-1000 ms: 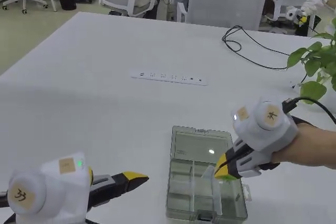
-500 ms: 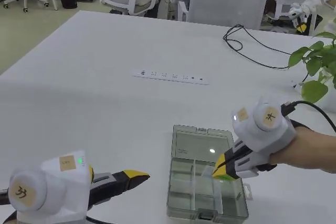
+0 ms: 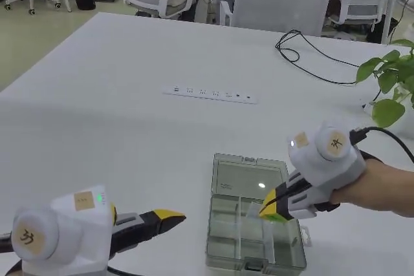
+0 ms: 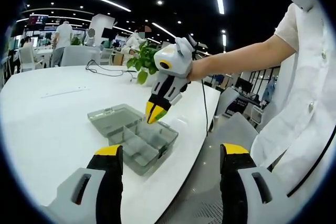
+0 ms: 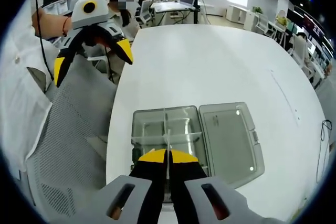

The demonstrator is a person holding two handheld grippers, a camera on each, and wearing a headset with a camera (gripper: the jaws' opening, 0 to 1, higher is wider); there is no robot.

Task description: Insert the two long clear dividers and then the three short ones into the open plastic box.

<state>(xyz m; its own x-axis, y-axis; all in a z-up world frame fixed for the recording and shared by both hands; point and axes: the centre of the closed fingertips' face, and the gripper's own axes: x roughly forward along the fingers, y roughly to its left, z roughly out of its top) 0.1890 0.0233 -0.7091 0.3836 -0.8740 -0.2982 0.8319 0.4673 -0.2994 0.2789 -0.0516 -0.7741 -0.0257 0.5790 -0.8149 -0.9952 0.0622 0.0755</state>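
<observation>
A white table (image 3: 116, 114) in an office, seen from above by the person working at it. An open clear plastic box (image 3: 210, 237) sits at the tabletop's near edge, right of the middle, with its lid (image 3: 249, 176) laid flat toward the far edge. The right gripper (image 3: 267, 211) hangs over the box's right half, its yellow-tipped jaws pinched together on a thin clear divider (image 5: 168, 142). In the right gripper view the divider is edge-on, a pale line running from between the jaw tips down into the box. Some partitions are visible inside the box, but the clear plastic makes it hard to say how many. The left gripper (image 3: 169, 218) hovers above the near edge, well to the left of the box, with its jaws spread and nothing between them. Farther back a power strip (image 3: 210, 94) lies near the middle of the tabletop, a black cable (image 3: 304, 50) loops toward the far right corner, and a plant (image 3: 388, 88) stands at the right edge. The divider looks very light, thin, slick and slightly springy. It should probably be held by its upper edge near the middle, with just enough squeeze to keep it from twisting as it meets the slots. The box also looks light and could slide if pushed.
</observation>
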